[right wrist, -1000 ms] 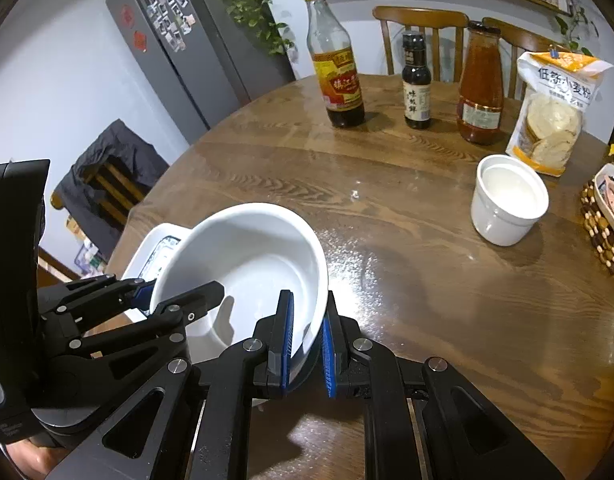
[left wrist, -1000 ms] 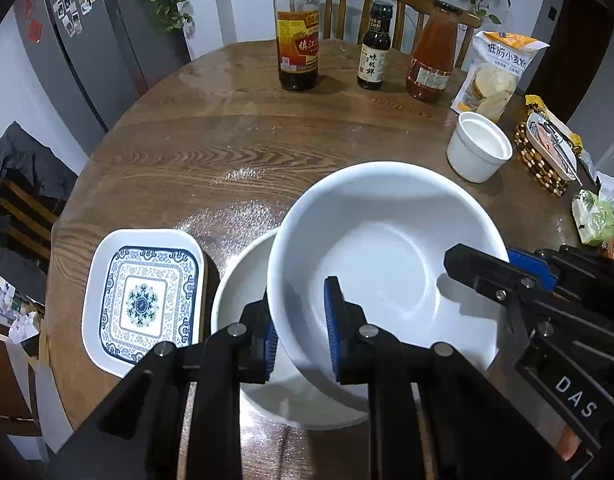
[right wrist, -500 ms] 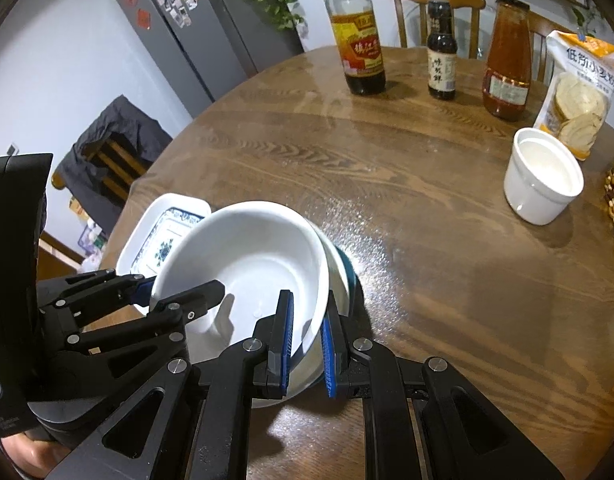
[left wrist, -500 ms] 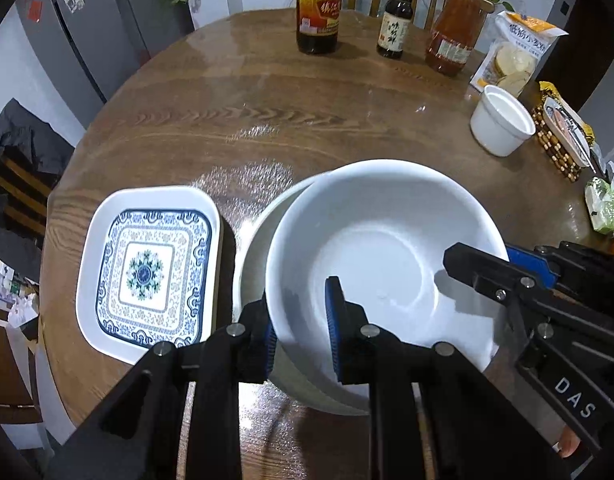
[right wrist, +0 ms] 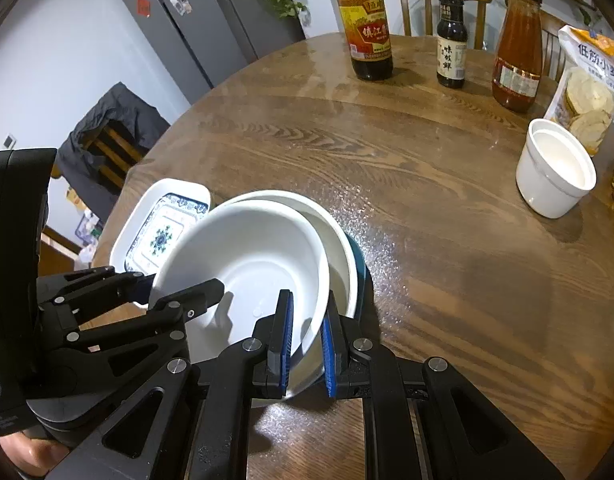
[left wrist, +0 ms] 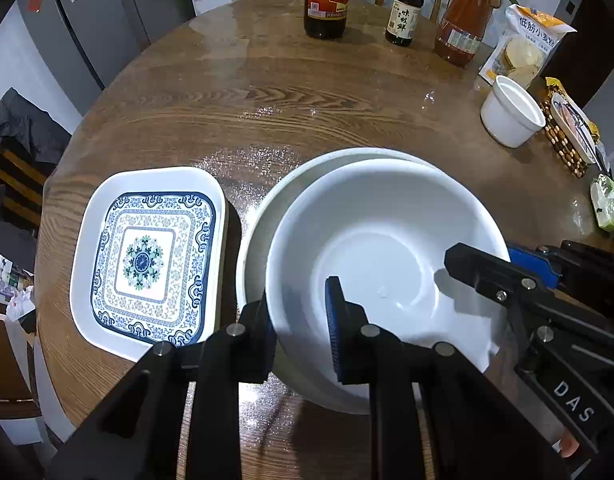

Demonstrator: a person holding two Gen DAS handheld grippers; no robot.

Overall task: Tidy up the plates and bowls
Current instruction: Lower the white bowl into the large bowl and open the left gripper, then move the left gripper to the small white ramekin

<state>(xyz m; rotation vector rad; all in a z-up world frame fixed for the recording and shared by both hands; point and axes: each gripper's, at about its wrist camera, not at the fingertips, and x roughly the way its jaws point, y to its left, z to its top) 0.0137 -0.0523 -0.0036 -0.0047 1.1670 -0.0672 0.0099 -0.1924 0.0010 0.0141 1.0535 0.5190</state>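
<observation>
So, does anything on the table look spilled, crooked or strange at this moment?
Only the held white bowl: it sits off-centre over the lower bowl, not nested, gripped by the left gripper and right gripper. Nothing looks spilled or broken.

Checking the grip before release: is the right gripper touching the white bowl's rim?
Touching. The right wrist view shows the right gripper with one blue pad inside and one outside the white bowl, clamped on its rim.

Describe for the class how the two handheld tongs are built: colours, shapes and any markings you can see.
Both the left tongs and the right tongs are matte black, angular linkage frames joined by round silver pins. Each flat finger carries a ribbed blue pad. White letters "DAS" mark the right unit's body. No cables show.
</observation>
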